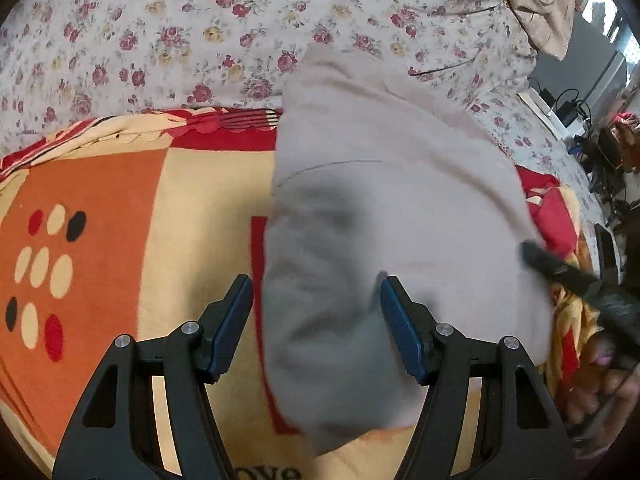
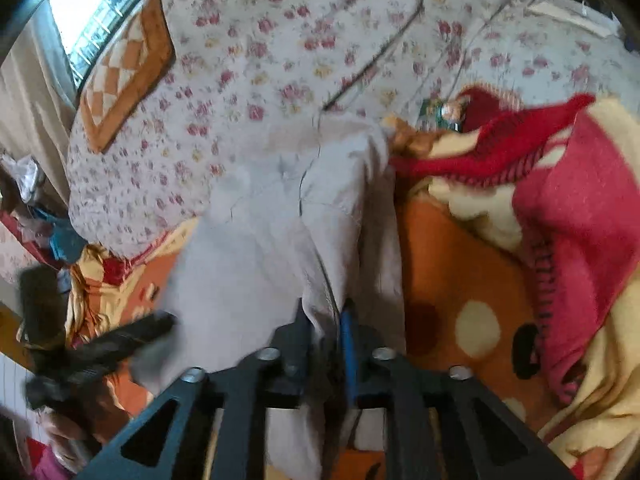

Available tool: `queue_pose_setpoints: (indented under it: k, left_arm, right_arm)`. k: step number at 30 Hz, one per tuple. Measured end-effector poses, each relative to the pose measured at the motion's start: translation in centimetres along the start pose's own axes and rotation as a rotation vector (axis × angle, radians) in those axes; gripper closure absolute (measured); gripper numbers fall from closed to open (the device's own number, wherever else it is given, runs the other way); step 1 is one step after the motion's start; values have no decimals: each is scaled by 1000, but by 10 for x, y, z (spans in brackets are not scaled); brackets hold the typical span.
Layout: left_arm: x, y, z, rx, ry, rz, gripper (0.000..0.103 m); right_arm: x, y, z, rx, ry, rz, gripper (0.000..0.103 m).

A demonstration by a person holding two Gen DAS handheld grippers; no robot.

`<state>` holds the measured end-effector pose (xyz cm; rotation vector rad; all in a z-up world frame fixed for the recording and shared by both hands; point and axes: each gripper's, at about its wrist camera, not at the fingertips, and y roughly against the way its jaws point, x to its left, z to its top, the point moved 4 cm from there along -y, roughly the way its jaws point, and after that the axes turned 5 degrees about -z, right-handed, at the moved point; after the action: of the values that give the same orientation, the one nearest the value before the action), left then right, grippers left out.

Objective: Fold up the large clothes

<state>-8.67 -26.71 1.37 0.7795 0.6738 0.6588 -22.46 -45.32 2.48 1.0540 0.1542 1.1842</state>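
A flowered sheet (image 1: 168,40) covers the bed, with an orange and yellow blanket (image 1: 120,200) over its near part. The beige garment (image 1: 380,184) lies across both, probably folded once. The left claw (image 1: 316,316) hangs above it, fingers apart. The right claw (image 2: 326,332) is clamped on its edge.

Bed under floral sheet (image 1: 168,32); orange-red blanket (image 1: 100,208), beige garment (image 1: 380,168) on top
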Motion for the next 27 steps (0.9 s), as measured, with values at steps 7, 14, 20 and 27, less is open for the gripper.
queue_pose_setpoints:
  k: [7, 14, 20, 27]
  left_arm:
    - [-1, -9, 0, -12, 7, 9, 36]
    - [-3, -14, 2, -20, -12, 28, 34]
    - [-5, -19, 3, -22, -6, -2, 32]
    - [-5, -21, 1, -19, -10, 21, 32]
  right_arm:
    - [31, 23, 27, -125, 104, -44, 52]
    - [43, -37, 56, -99, 189, -115, 55]
    - [0, -94, 59, 7, 88, -251, 57]
    - [8, -51, 57, -37, 89, -218, 57]
